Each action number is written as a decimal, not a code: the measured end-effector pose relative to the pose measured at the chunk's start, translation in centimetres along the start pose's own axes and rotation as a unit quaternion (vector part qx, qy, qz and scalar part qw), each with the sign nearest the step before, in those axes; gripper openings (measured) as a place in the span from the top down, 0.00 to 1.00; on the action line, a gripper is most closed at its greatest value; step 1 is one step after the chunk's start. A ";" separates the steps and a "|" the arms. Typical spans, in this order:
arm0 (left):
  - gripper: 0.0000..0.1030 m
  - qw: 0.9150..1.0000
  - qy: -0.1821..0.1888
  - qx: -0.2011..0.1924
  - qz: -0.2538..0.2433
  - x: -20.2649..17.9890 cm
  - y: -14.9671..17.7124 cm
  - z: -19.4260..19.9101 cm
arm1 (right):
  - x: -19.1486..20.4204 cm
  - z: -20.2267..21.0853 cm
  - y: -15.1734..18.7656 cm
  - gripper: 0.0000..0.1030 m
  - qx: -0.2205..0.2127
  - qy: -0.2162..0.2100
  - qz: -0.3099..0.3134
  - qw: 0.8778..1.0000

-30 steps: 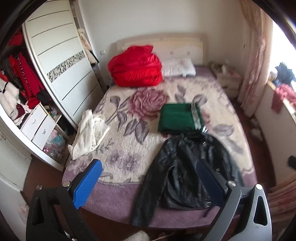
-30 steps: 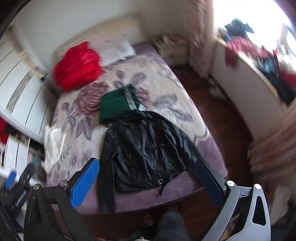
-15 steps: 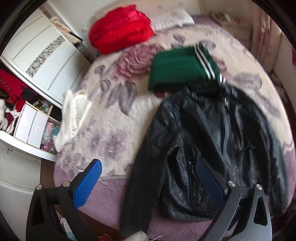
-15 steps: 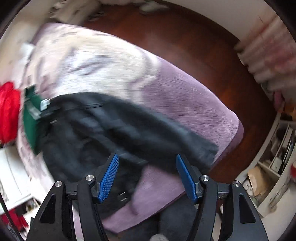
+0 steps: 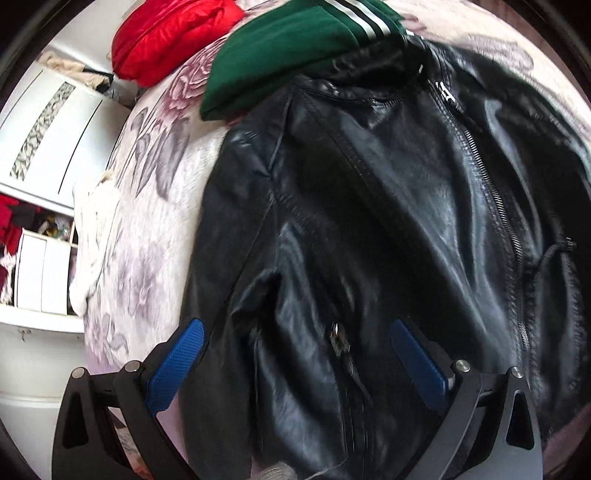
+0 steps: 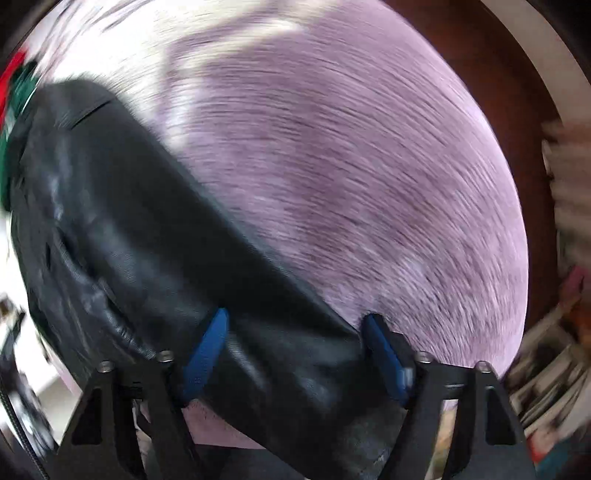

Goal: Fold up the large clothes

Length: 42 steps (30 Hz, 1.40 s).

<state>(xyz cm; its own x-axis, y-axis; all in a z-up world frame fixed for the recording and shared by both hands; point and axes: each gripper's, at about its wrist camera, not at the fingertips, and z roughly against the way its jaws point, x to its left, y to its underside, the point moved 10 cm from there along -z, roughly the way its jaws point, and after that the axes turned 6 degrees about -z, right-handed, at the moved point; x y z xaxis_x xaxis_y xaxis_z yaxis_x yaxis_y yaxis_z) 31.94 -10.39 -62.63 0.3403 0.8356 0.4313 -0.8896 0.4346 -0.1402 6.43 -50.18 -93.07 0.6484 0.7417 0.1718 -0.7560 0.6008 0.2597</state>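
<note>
Spreading wide, the left gripper (image 5: 295, 360) hangs with its blue-padded fingers (image 5: 173, 363) parted above the lower front of a glossy black leather jacket (image 5: 388, 206), which lies zipped and face up on a bed with a pale floral and lilac plush blanket (image 5: 147, 206). Far off to this gripper's left stands a white wardrobe with sliding doors (image 5: 48, 140); its open shelf compartment holds white drawer boxes (image 5: 40, 273), with red and dark clothing (image 5: 11, 221) packed in beside them, though the details there are too small to tell. Nearer, still left of the fingers, a crumpled white garment (image 5: 88, 236) lies along the bed's edge. Ahead and slightly left sits a bulky red padded bundle (image 5: 170, 33), and straight ahead a folded green garment with white stripes (image 5: 295, 40) touches the jacket's collar. The jacket's zipper runs down ahead and to the right of the fingers. In the right wrist view, blurred by motion, the jacket (image 6: 140, 236) fills the left side, one black sleeve running toward the camera and passing between the fingers of the right gripper (image 6: 297, 350). Those fingers stand partly apart, straddling the sleeve; whether the pads (image 6: 207, 354) press the leather I cannot tell. Ahead and to the right spreads the lilac blanket (image 6: 351, 166), then dark wooden floor (image 6: 517, 74) at the far right.
</note>
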 end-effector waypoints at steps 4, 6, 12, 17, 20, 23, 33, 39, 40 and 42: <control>0.00 1.000 0.000 0.006 -0.005 -0.9 -1.5 -1.3 | 1.1 1.7 0.0 0.92 -0.012 0.046 0.072 0.996; 0.00 1.000 0.003 0.009 -0.006 -1.2 -2.2 -1.5 | 0.0 3.6 -1.5 0.93 -0.048 0.080 0.066 0.993; 0.00 1.000 0.001 0.001 -0.021 -1.9 -3.3 -1.4 | -7.1 6.1 -8.6 0.77 -0.097 0.054 -0.062 0.992; 0.00 1.000 0.008 0.009 -0.023 -2.6 -3.0 -1.8 | -10.8 8.2 -5.5 0.44 -0.162 -0.004 -0.169 0.972; 0.00 0.999 0.015 0.022 -0.022 -3.4 -2.2 -2.1 | -12.4 8.8 -0.2 0.44 -0.185 -0.079 -0.257 0.945; 0.00 0.999 0.019 0.032 -0.020 -4.2 -1.6 -2.2 | -11.0 6.8 2.9 0.42 -0.157 -0.214 -0.339 0.903; 0.00 0.999 0.019 0.037 -0.027 -4.8 -2.4 -3.1 | -9.5 2.8 2.8 0.31 -0.274 -0.396 -0.434 0.761; 0.00 0.999 0.018 0.020 -0.023 -4.6 -3.6 -2.2 | -10.2 5.2 2.2 0.33 -0.336 -0.476 -0.427 0.692; 0.00 1.000 0.017 0.015 -0.020 -4.4 -3.8 -2.1 | -10.3 5.0 1.6 0.35 -0.337 -0.479 -0.424 0.691; 0.00 1.000 0.017 0.009 -0.017 -4.1 -4.2 -1.9 | -10.1 4.1 0.1 0.51 -0.340 -0.480 -0.429 0.685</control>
<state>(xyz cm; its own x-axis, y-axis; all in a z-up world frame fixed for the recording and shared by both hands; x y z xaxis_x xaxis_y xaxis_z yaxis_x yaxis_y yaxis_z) 34.83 -15.01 -65.55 0.3807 0.8310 0.4056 -0.8822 0.4578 -0.1100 0.20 -58.86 -90.85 0.3935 -0.3144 0.8639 0.2855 0.9350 0.2103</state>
